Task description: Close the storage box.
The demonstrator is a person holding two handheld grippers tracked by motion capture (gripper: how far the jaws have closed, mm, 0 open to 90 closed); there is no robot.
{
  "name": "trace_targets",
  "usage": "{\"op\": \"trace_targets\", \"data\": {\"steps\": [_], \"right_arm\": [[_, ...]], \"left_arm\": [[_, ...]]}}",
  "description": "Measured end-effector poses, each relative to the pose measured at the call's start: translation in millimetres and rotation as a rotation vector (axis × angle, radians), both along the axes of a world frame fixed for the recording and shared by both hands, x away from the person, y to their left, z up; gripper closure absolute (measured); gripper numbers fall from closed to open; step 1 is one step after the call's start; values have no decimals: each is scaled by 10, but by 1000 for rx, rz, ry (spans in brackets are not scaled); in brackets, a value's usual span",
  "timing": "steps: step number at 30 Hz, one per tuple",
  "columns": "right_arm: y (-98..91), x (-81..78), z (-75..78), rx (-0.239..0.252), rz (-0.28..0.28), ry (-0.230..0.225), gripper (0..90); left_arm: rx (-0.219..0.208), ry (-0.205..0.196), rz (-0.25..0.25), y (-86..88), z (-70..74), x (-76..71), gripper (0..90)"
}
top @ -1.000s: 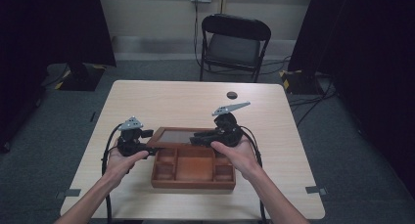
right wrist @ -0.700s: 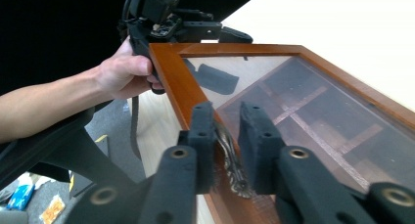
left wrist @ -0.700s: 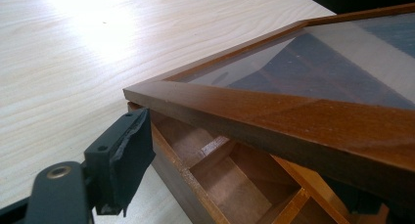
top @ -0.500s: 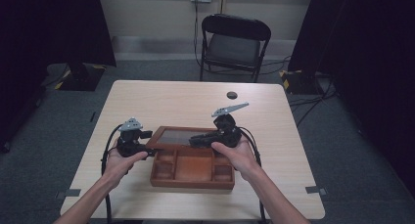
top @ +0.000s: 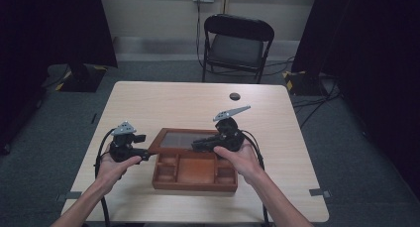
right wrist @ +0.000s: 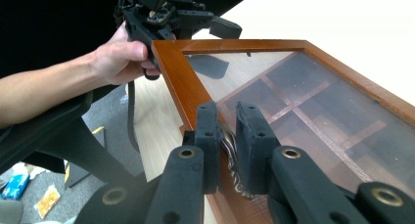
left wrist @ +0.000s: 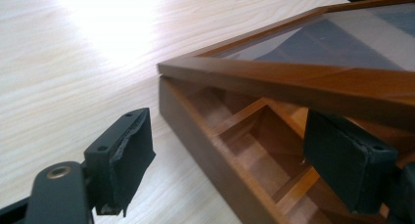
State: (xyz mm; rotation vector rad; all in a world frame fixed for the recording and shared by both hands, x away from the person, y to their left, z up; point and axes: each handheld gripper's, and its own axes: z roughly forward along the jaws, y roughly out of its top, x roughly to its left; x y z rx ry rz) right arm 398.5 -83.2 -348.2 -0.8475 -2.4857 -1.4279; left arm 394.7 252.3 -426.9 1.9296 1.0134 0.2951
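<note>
A brown wooden box [top: 193, 180] with several compartments lies near the table's front edge. Its glass-paned lid [top: 178, 140] is tilted up, hinged at the far side. My right gripper [top: 196, 145] is shut on the lid's wooden frame [right wrist: 176, 72], and a striped metal fitting [right wrist: 230, 158] shows between the pads. My left gripper [top: 144, 155] is open at the box's left corner. One of its pads [left wrist: 129, 155] hangs outside the box wall [left wrist: 210, 150]; the other sits in a compartment under the raised lid [left wrist: 293, 82]. Neither pad presses on the wood.
The pale wooden table [top: 173, 103] has a small black round object [top: 235, 96] near its far edge. A black folding chair [top: 237, 43] stands behind the table. Dark curtains hang on both sides, and cables lie on the grey floor.
</note>
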Motion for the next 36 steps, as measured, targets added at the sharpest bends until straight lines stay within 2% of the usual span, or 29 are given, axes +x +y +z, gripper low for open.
{"op": "trace_targets", "data": {"steps": [2,10,13,23,36], "right_arm": [[-8,-8,-5,-1,2,0,808],[-28,-79,-78,-27,12,-9,806],[-40,-101,-97,-38,14,-12,806],[-65,-159,-175,-68,20,-12,805],[-45,-192,-258,-90,39,-6,805]], "left_arm": [[-3,12,1,13,-20,10,185],[35,5,4,9,-52,37,185],[36,-5,24,41,-46,39,191],[26,14,46,122,-69,86,191],[37,21,27,82,-85,85,191]]}}
